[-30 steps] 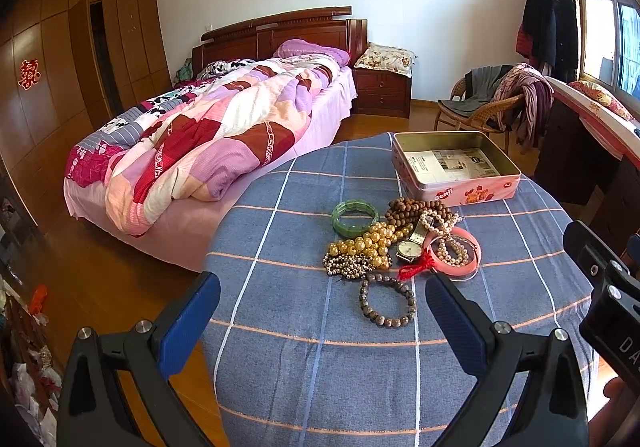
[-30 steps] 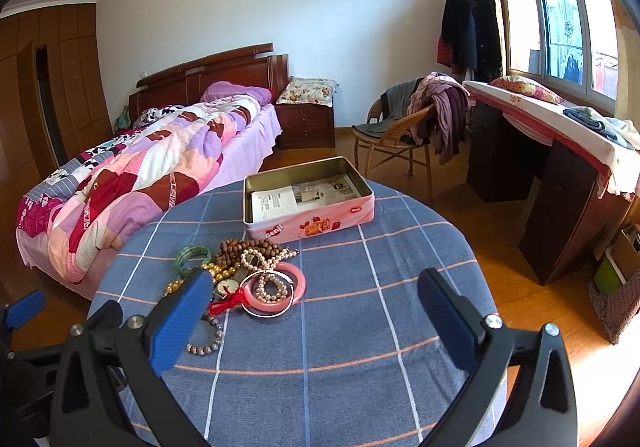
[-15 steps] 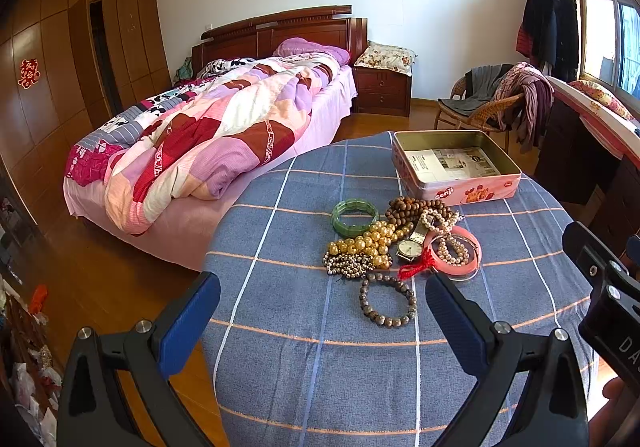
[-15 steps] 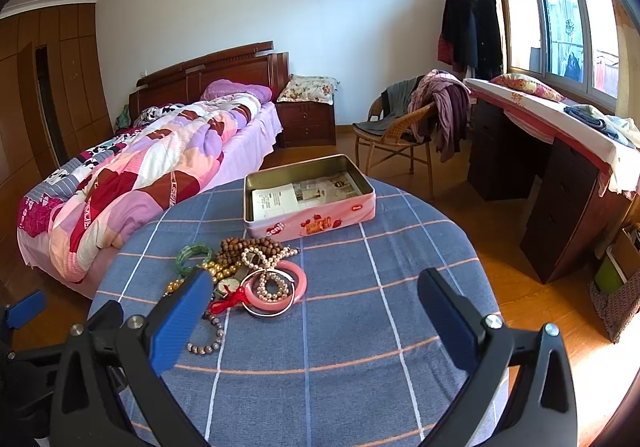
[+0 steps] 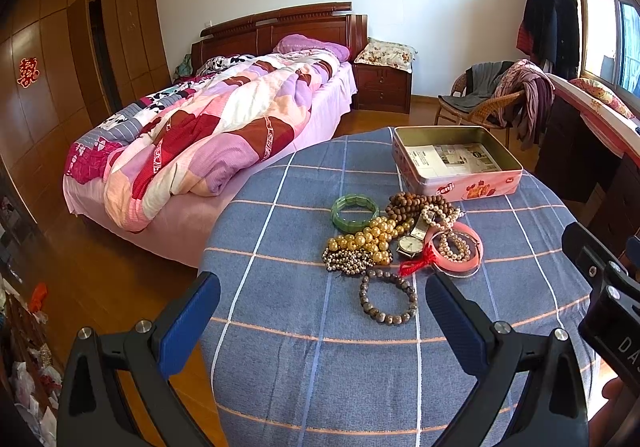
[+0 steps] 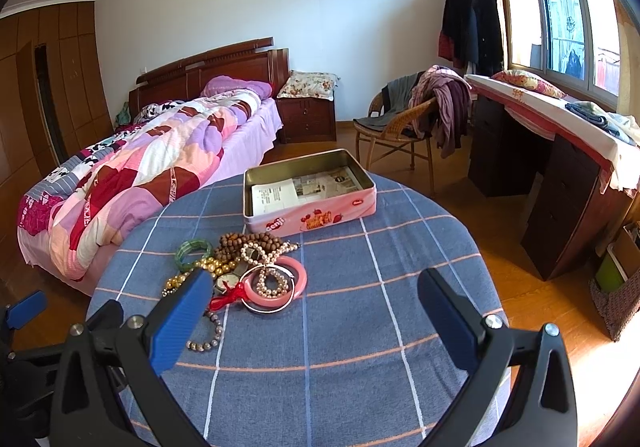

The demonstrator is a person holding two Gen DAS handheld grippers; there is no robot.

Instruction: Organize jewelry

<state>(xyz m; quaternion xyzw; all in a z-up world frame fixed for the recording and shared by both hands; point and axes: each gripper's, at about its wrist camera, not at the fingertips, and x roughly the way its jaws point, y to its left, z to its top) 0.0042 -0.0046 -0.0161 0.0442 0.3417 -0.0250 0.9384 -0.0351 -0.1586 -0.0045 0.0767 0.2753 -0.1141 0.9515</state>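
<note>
Your left tongs (image 5: 320,311) and right tongs (image 6: 316,303) both hang spread apart and empty above the near edge of the surface (image 6: 360,327). The jewelry (image 5: 400,239) lies heaped mid-surface: a green bangle (image 5: 355,211), gold beads, a watch (image 5: 409,246), pearls inside a pink bangle (image 6: 280,283). Just behind it sits the open pink tin (image 6: 316,217).

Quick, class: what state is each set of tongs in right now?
Left tongs: open, holding nothing.
Right tongs: open, holding nothing.
</note>
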